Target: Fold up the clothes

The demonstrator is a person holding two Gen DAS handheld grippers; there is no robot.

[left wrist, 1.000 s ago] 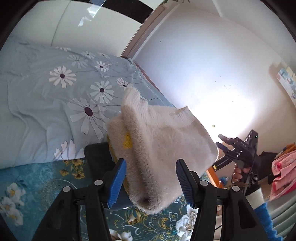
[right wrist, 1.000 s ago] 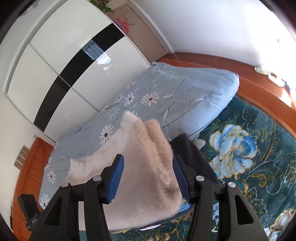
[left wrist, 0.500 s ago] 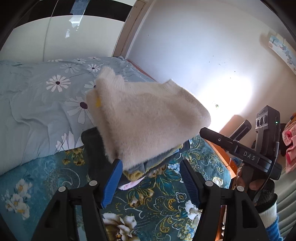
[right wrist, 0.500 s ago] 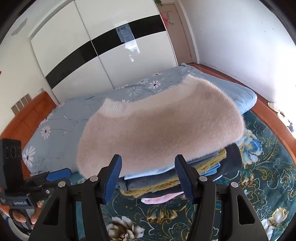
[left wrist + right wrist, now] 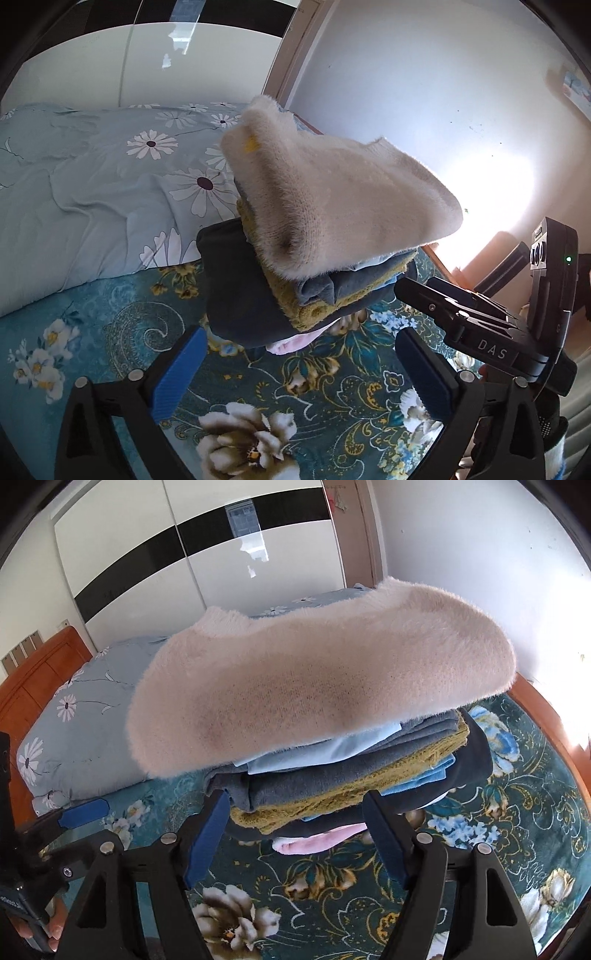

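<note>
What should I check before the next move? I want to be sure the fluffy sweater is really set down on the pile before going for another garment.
1. Fluffy sweater resting on top of the pile of folded clothes: ok.
2. Left gripper let go: ok; its jaws have just been opening and nothing is between them.
3. Right gripper let go: ok; its jaws have just been opening, pads clear of the fabric.
4. Sweater sits squarely: not ok; it overhangs the pile on both sides.
5. Pile stable on the floral bedspread: cannot tell.
6. Grippers clear of each other: ok; each shows at the edge of the other's view, apart.
</note>
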